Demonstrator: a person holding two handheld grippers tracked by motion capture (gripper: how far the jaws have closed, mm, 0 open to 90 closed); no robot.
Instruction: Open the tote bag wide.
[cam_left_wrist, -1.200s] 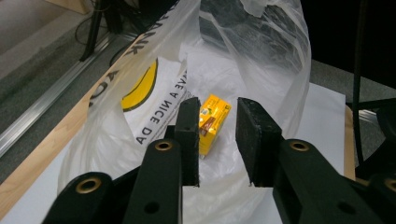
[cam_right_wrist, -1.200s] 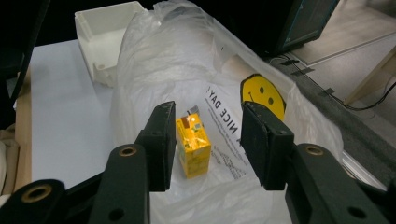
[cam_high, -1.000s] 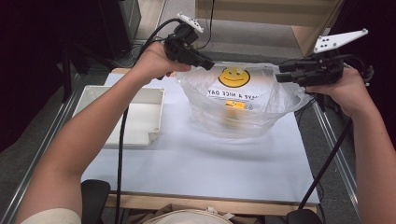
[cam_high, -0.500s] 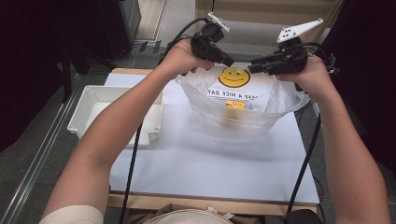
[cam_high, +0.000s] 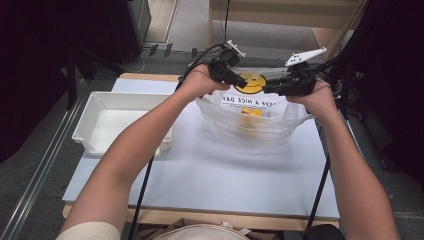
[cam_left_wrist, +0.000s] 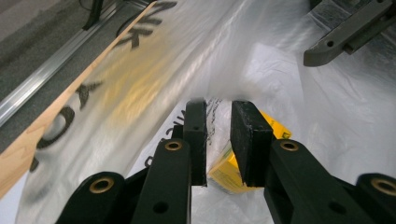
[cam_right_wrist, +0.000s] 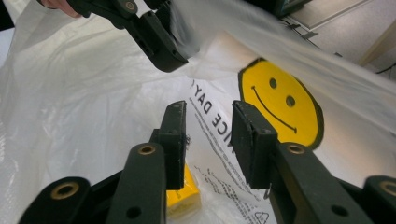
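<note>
Both hands have come inward and down since a second ago, when they sat wide apart at the two sides of the bag; now the left gripper (cam_high: 239, 80) and the right gripper (cam_high: 270, 89) nearly meet over the far rim of the clear plastic bag (cam_high: 250, 127). The bag stands open on the pale blue table top (cam_high: 210, 175), its mouth spread wide, printed with a yellow smiley face (cam_right_wrist: 280, 100) and black lettering. Inside, at the bottom, lies a yellow box (cam_high: 248, 112); in the left gripper view it shows beyond the jaws (cam_left_wrist: 233, 175), and in the right gripper view it sits low behind the left-hand jaw (cam_right_wrist: 184, 193).

The left gripper's jaws have just closed a little and widened again; they stand parted with a clear gap, pointing down into the bag, pressing on nothing. The right gripper's jaws have just been closing; they too stand apart, with only the bag's printed wall seen through the gap behind them.

Left of the bag, well apart from it, a white tray (cam_high: 90, 125) sits on the table.
</note>
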